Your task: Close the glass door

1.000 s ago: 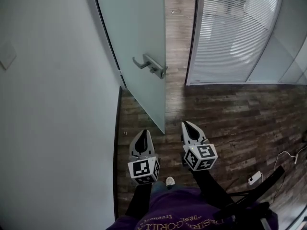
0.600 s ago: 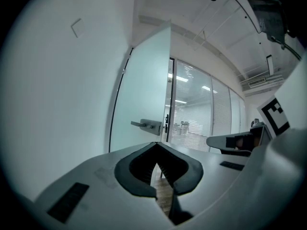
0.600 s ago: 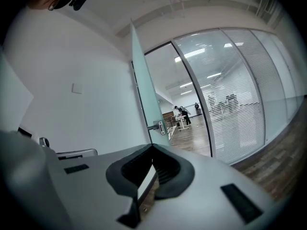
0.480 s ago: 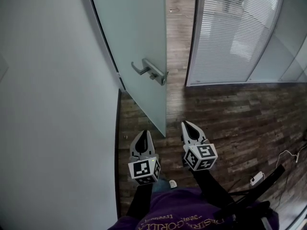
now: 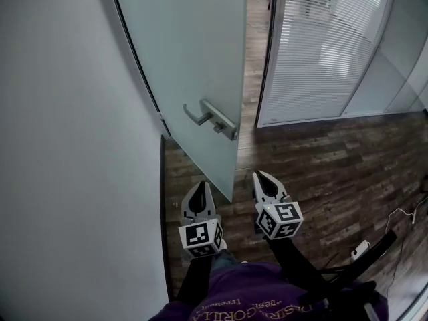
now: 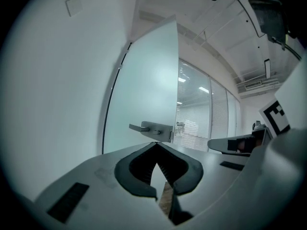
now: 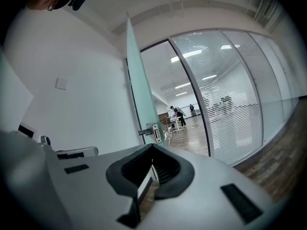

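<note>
A frosted glass door (image 5: pixel 194 59) stands open, its free edge pointing at me, with a metal lever handle (image 5: pixel 210 119) near that edge. My left gripper (image 5: pixel 198 186) is held level just below the door's bottom corner, shut and empty. My right gripper (image 5: pixel 259 174) hovers to the right of the door edge, also shut and empty. Neither touches the door. In the left gripper view the door (image 6: pixel 144 95) and handle (image 6: pixel 151 127) lie straight ahead of the left gripper (image 6: pixel 156 143). In the right gripper view the door (image 7: pixel 139 90) is edge-on, its handle (image 7: pixel 148 132) just above the right gripper (image 7: pixel 152 146).
A white wall (image 5: pixel 67 146) runs along the left. A glass partition with blinds (image 5: pixel 321 45) forms the right side of the doorway. A white cable and plug (image 5: pixel 361 249) and a black chair base (image 5: pixel 361 273) lie on the wooden floor (image 5: pixel 321 172) at lower right.
The door and its handle have come nearer and lower in the head view as I moved toward them. Both grippers keep their place in the view and stay shut.
</note>
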Tool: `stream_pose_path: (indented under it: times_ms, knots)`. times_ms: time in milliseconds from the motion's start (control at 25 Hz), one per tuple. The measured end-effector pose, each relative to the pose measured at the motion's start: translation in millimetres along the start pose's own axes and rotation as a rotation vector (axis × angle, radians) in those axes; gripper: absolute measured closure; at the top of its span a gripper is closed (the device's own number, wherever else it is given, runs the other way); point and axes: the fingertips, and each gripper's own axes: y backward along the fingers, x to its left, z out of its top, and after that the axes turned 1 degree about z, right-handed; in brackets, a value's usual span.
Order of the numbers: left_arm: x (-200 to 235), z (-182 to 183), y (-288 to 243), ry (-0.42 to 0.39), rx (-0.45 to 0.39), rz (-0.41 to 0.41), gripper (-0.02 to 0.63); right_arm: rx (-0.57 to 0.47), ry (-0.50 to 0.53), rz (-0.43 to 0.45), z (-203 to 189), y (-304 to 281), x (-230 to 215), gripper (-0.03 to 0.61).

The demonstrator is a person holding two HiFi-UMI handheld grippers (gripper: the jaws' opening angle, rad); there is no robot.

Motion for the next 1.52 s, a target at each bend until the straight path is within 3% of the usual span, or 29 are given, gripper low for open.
stream_pose_path:
  times_ms: [640, 960, 1120, 1200, 1280, 1400, 1520]
  knots:
    - [45, 10, -91, -0.012, 0.016, -0.098, 0.612, -0.025, -0.006, -0.106, 11, -79, -12, 0.581]
    - [41, 3, -117, -0.062, 0.021, -0.176, 0.612, -0.024, -0.015, -0.116, 8, -95, -19, 0.581]
    - [40, 11, -130, -0.160, -0.014, -0.194, 0.609, -0.022, -0.015, -0.092, 11, -100, -21, 0.581]
    - [44, 21, -134, -0.220, -0.010, -0.173, 0.527, -0.015, -0.019, -0.081, 12, -100, -20, 0.581]
    - [50, 24, -140, -0.307, -0.005, -0.157, 0.508, -0.012, -0.023, -0.072, 13, -100, -19, 0.581]
    - [53, 22, -156, -0.494, 0.023, -0.181, 0.471, -0.017, -0.024, -0.065, 17, -100, -20, 0.581]
    - [53, 18, -174, -0.738, 0.062, -0.221, 0.395, -0.016, -0.023, -0.054, 19, -100, -19, 0.581]
